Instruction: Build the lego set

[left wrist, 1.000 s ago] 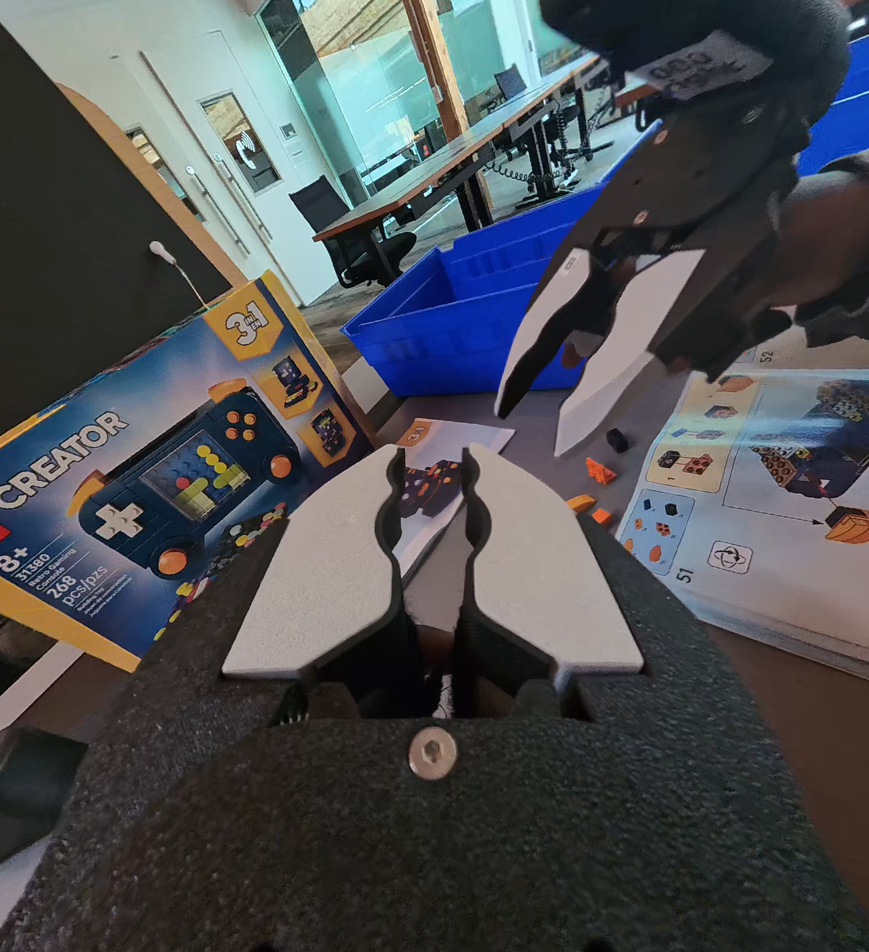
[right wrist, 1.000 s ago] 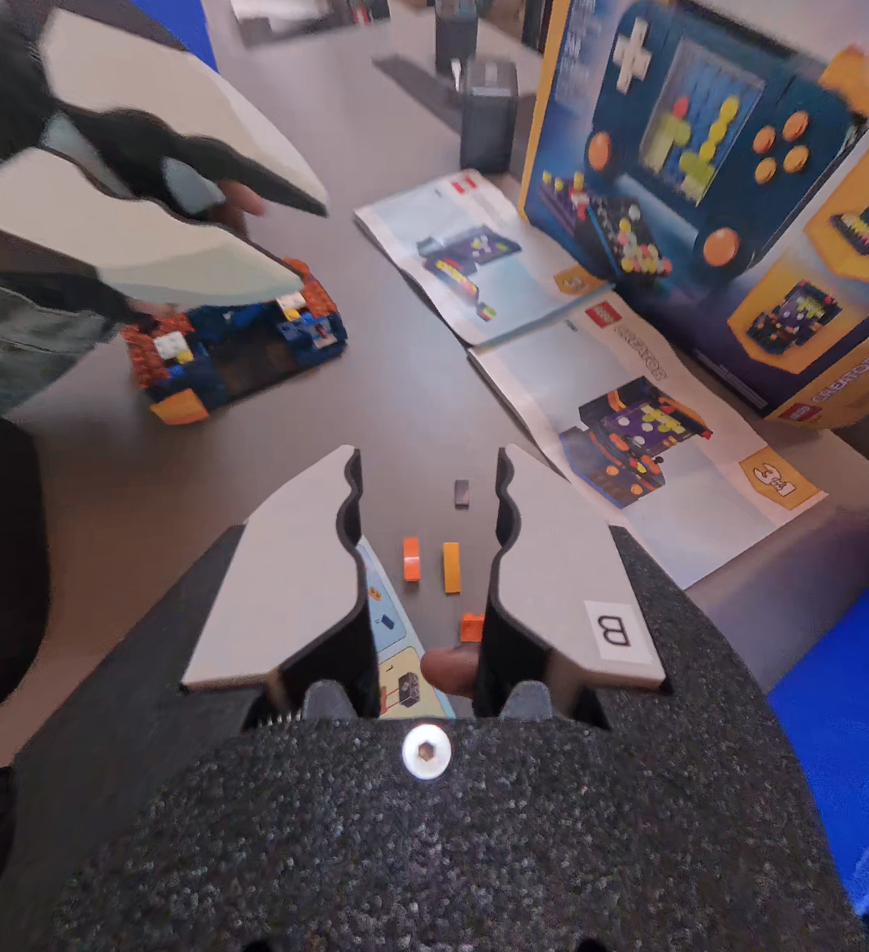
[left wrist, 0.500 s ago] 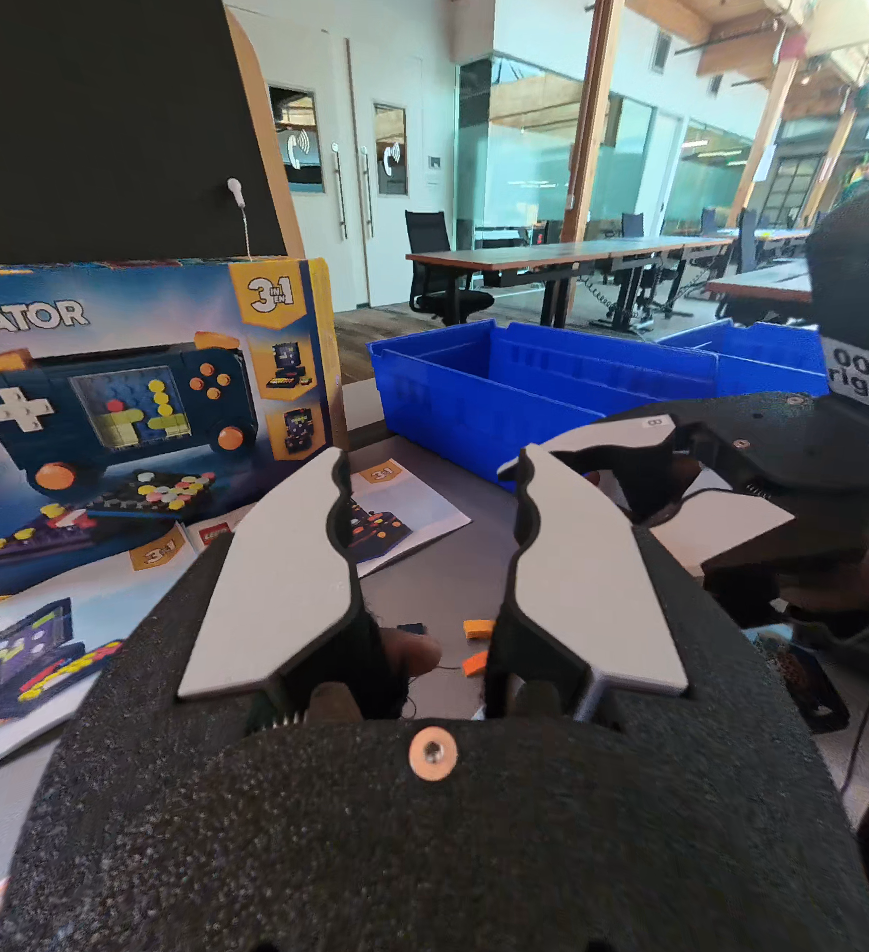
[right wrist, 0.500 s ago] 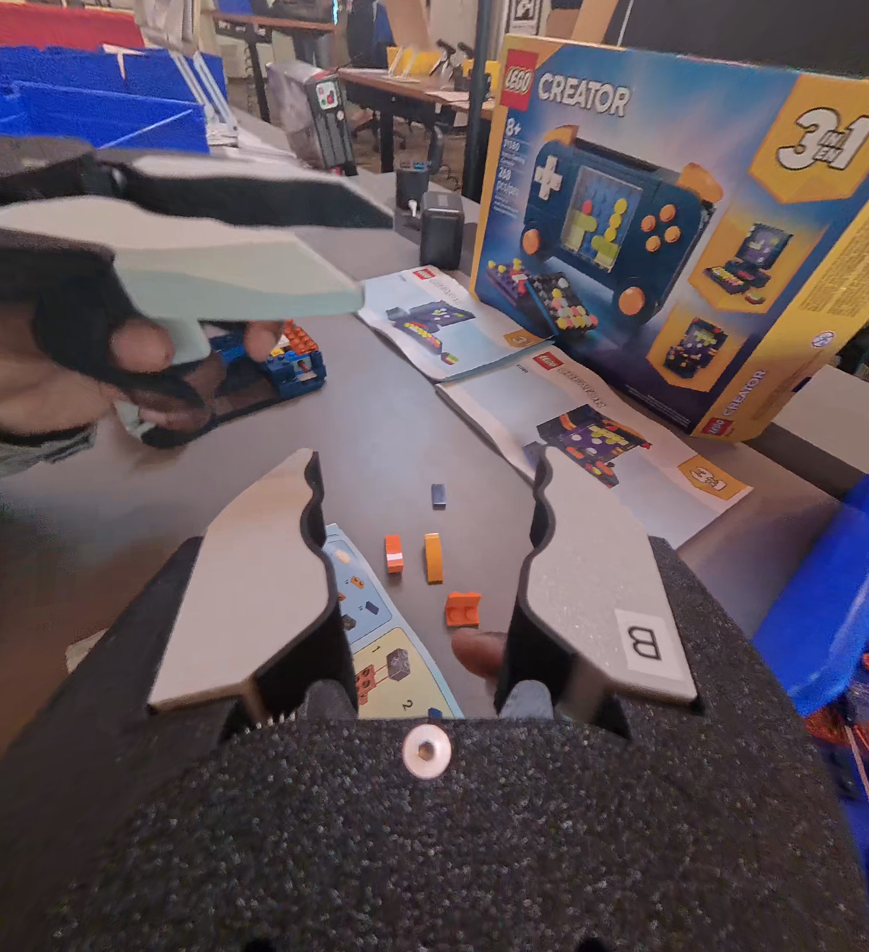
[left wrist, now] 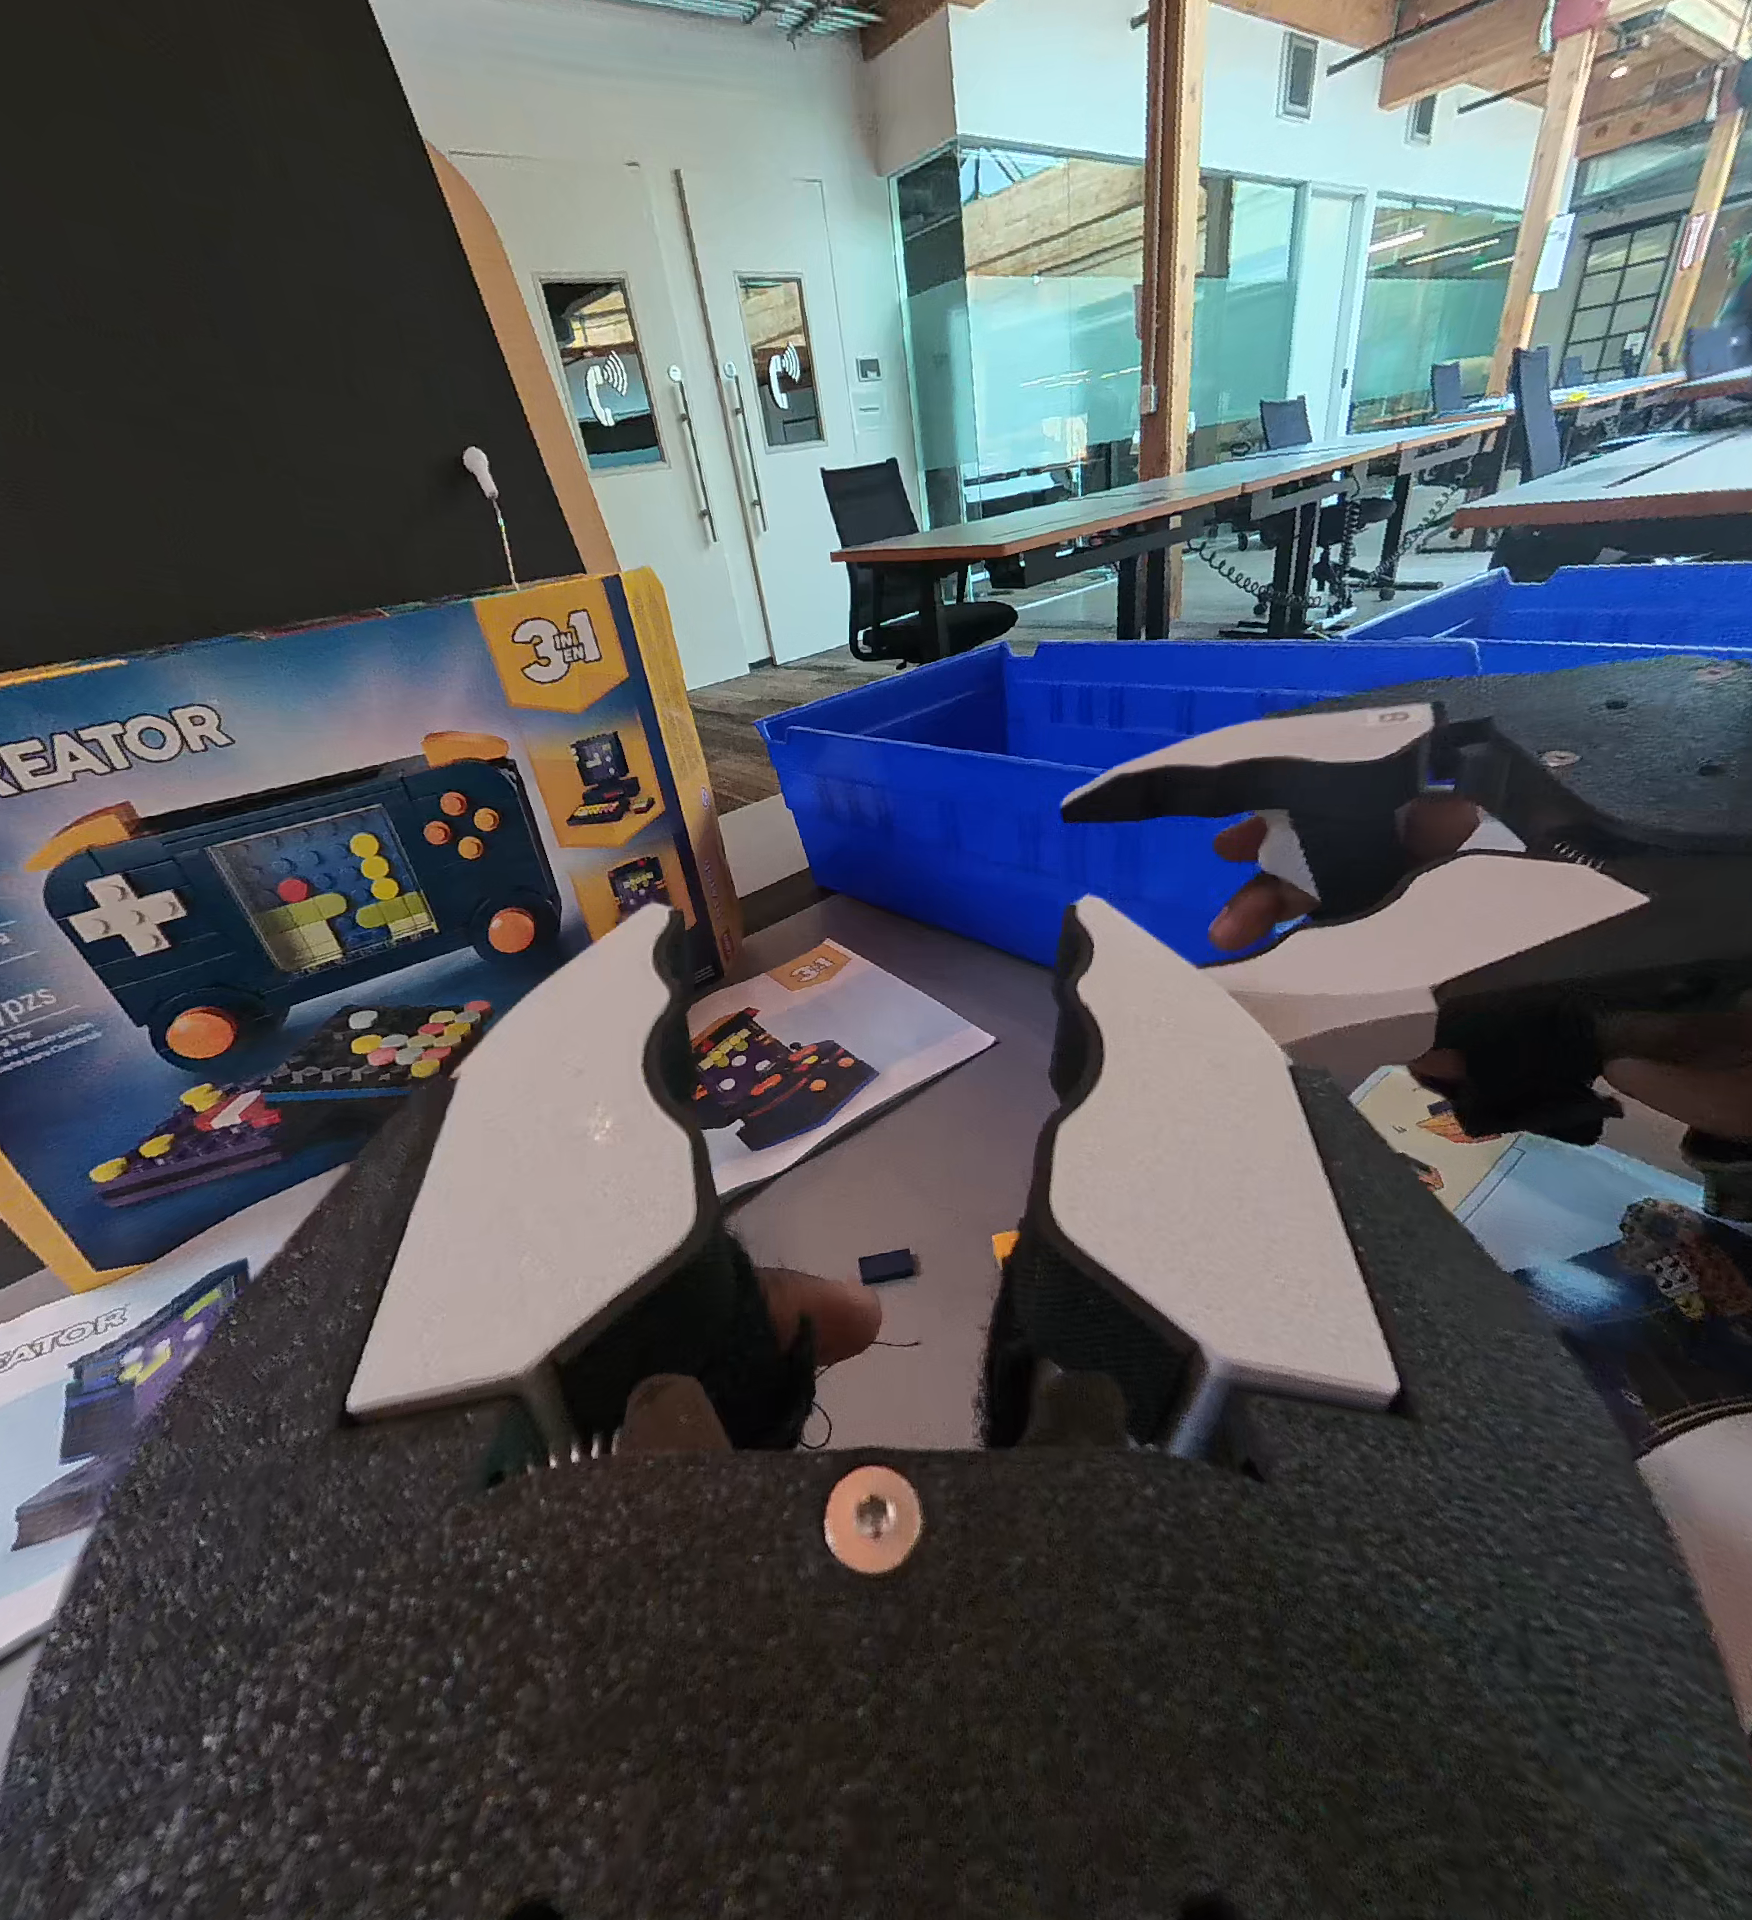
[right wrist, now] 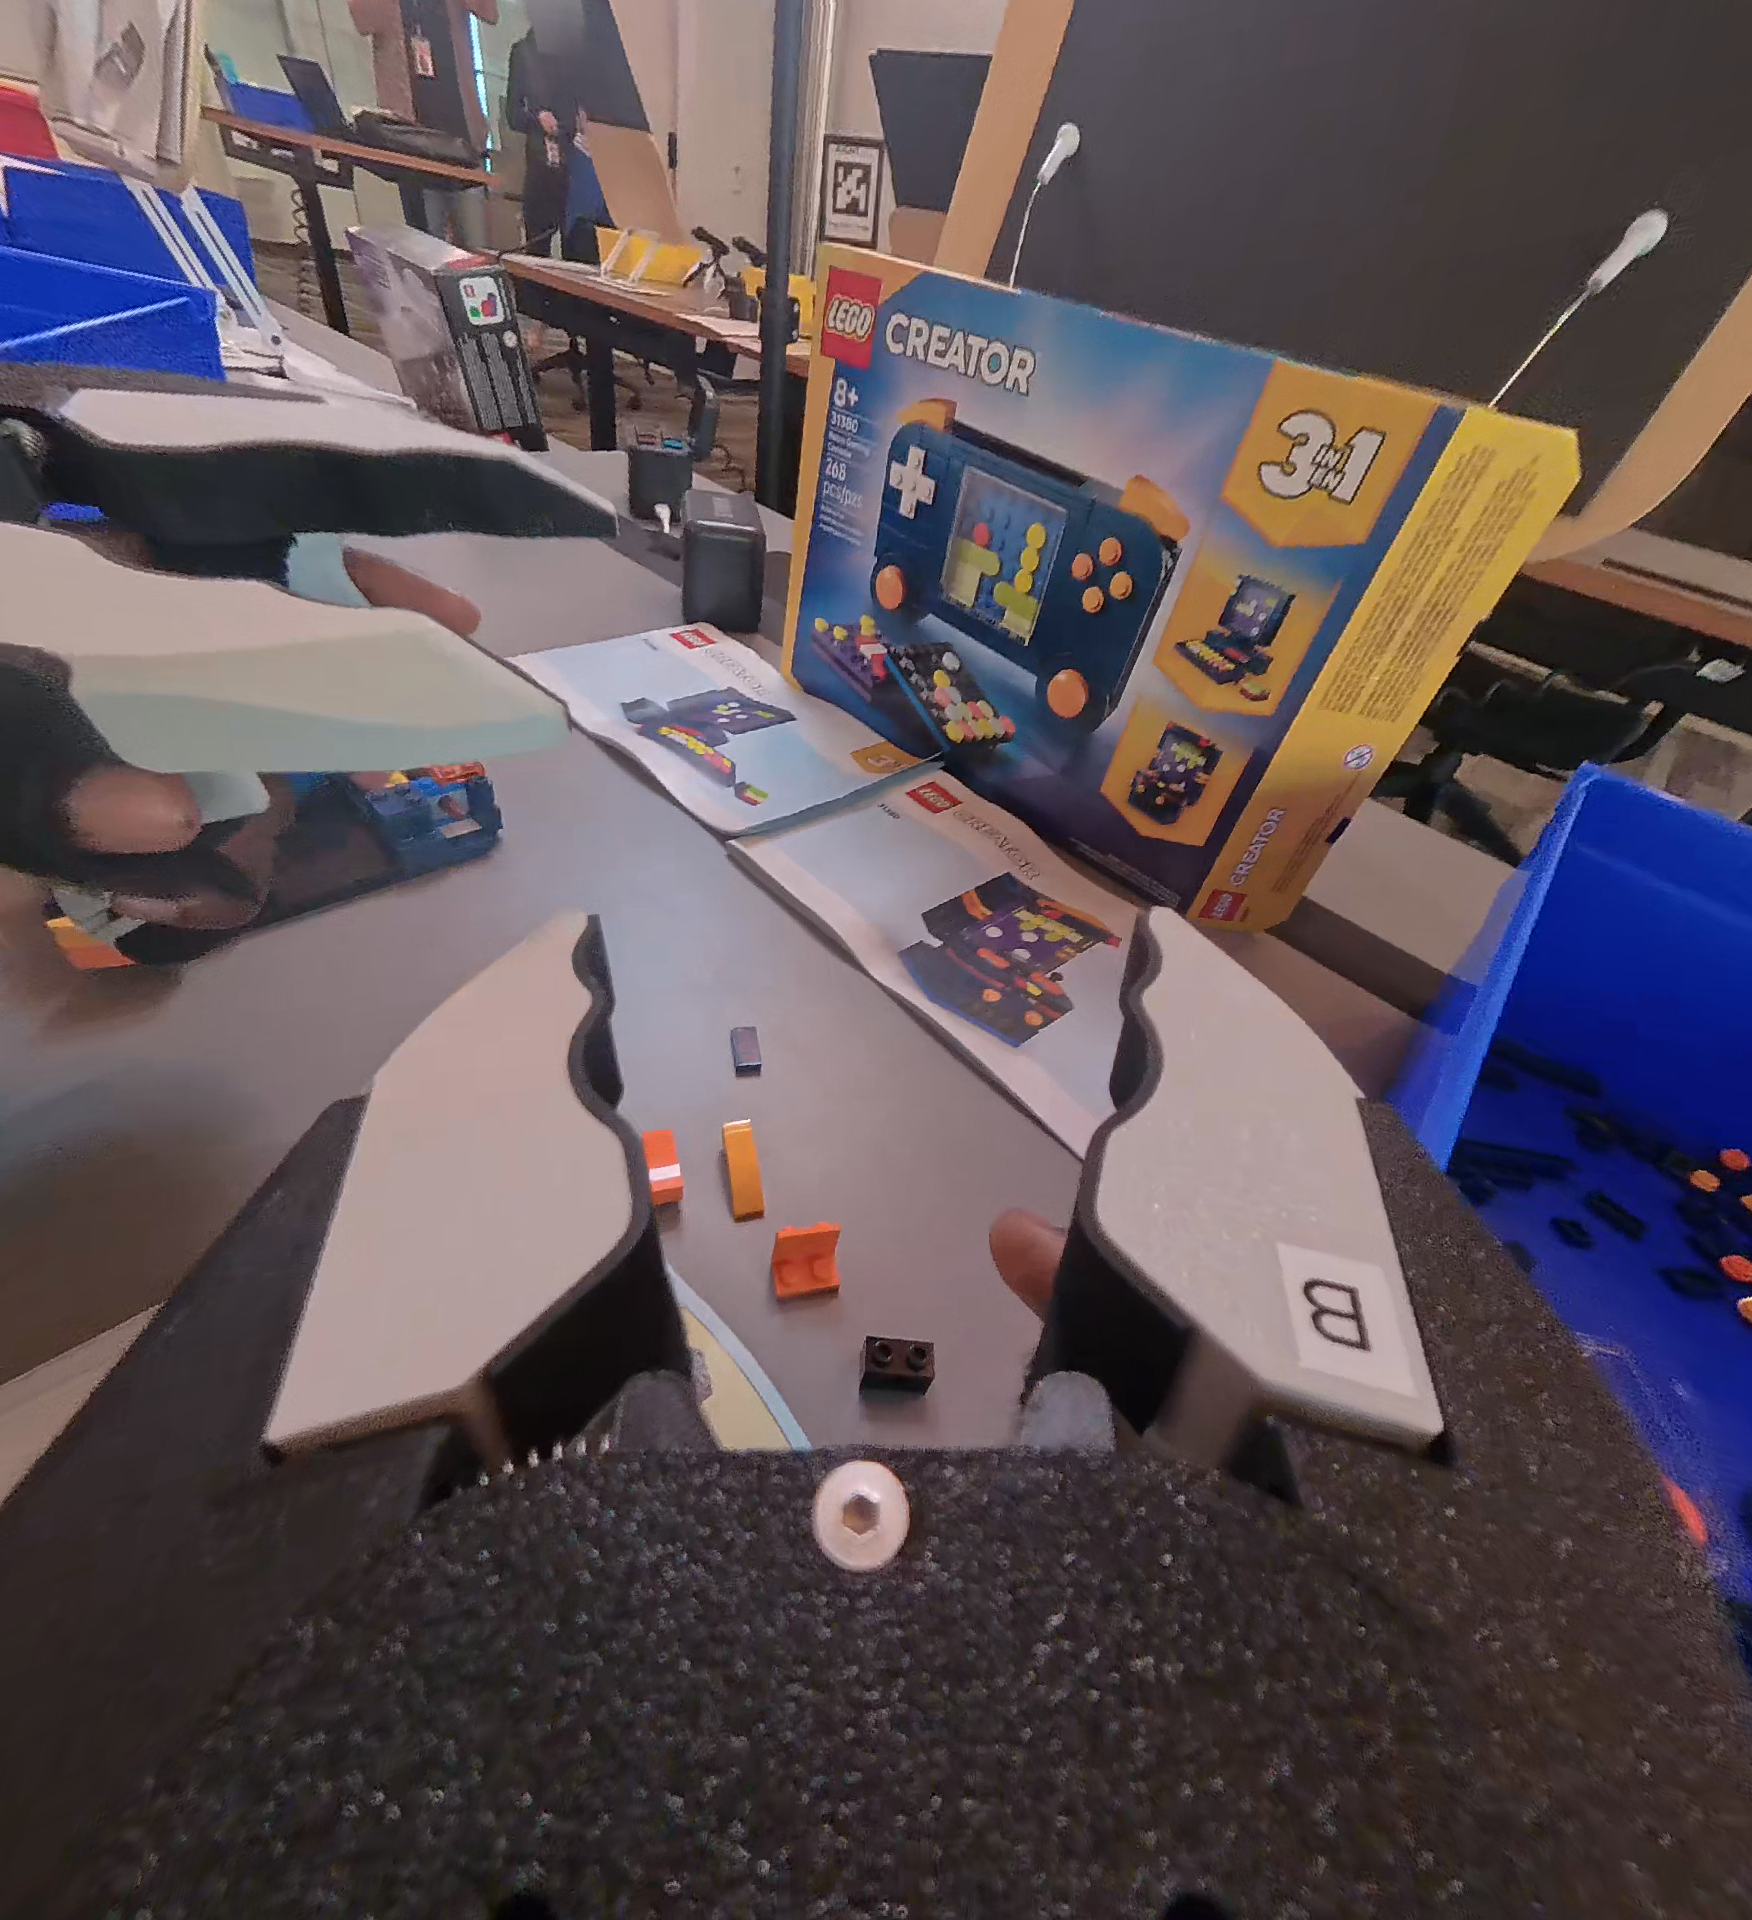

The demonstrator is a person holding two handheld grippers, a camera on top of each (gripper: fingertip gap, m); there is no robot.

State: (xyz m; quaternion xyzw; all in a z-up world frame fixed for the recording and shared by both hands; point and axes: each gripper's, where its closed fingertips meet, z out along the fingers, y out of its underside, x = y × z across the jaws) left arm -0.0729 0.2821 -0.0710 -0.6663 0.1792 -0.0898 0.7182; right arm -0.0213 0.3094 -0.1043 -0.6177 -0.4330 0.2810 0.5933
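The table [right wrist: 228,1039] now stretches level ahead of me; a second ago I looked steeply down on it. The box [right wrist: 1111,582] stands upright at its far edge, face on in both views, where before it leaned across my left view. The blue bin [left wrist: 955,810] sits beside it on my right, loose dark and orange pieces in it. Two booklets [right wrist: 955,935] lie flat before the box, one overlapping the other. The half-built blue model [right wrist: 425,810] rests on the table under my left gripper [left wrist: 867,925], which floats above it. That gripper was nearly closed a second ago; now its jaws stand well apart with nothing between them. My right gripper [right wrist: 861,935] has spread wider too, very wide, bare as well, low over the loose bricks. Those lie where they lay: a dark tile [right wrist: 745,1047] farthest out, two orange pieces [right wrist: 742,1169] side by side, an orange bracket [right wrist: 806,1259], and nearest me a black brick [right wrist: 896,1363] newly in sight.
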